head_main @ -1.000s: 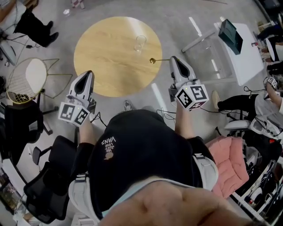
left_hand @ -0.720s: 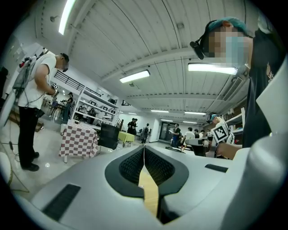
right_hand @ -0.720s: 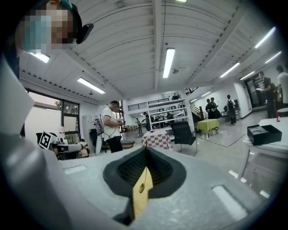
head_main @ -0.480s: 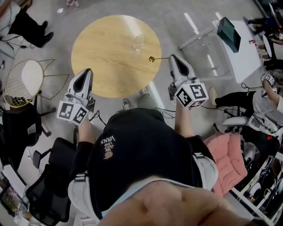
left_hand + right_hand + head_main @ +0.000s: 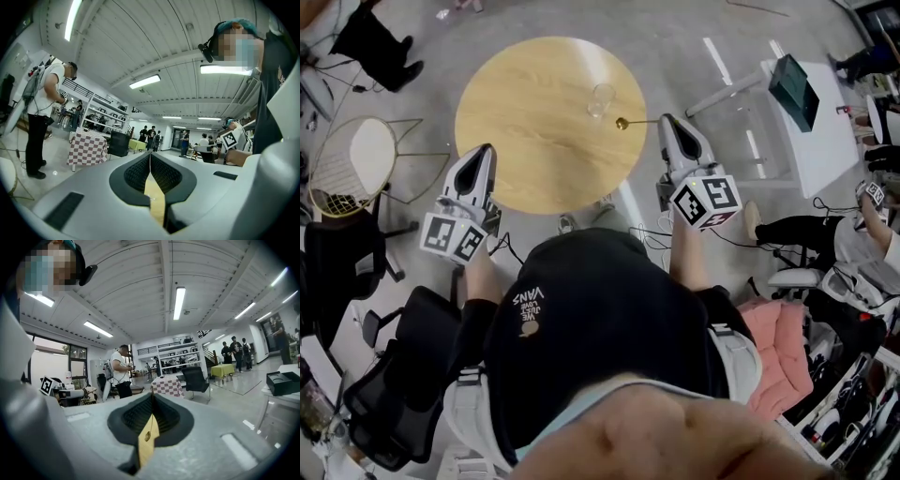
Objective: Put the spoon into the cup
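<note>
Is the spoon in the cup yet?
Not yet. Done: the right gripper is shut on the spoon, holding it by the handle. In hand: its golden bowl hangs just beside the cup. Left: move it over the rim and let go. The left gripper is shut and empty.

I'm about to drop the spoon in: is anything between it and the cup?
Nothing visible. The right gripper holds the spoon by its handle, its bowl just short of the cup; only bare table shows between them.
</note>
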Demonstrator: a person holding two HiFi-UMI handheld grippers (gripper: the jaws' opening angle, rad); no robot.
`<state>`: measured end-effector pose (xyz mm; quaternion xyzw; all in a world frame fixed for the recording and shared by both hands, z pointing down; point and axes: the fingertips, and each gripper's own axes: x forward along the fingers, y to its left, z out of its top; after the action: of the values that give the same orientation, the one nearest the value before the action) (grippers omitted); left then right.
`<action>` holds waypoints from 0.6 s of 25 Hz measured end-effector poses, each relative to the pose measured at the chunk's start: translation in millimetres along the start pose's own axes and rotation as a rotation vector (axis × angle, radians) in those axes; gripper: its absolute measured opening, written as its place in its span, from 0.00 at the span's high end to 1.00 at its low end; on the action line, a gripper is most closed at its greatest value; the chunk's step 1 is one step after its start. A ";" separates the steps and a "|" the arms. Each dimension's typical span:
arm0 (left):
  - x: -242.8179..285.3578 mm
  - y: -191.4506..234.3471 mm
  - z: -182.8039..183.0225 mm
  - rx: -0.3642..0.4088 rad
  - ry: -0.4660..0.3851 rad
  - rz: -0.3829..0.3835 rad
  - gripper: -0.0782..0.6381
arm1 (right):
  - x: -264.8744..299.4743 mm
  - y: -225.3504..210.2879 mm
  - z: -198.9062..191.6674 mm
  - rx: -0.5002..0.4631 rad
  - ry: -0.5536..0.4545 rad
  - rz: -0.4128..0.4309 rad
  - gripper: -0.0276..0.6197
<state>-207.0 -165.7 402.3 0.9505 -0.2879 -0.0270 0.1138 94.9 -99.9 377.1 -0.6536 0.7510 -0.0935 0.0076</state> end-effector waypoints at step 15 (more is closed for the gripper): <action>47.9 -11.4 -3.5 0.001 -0.001 0.072 0.89 | 39.8 -48.6 4.0 0.006 0.024 0.097 0.96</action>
<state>-160.5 -182.2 403.8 0.9396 -0.3219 -0.0231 0.1142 137.4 -145.7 384.9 -0.6153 0.7815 -0.1033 0.0050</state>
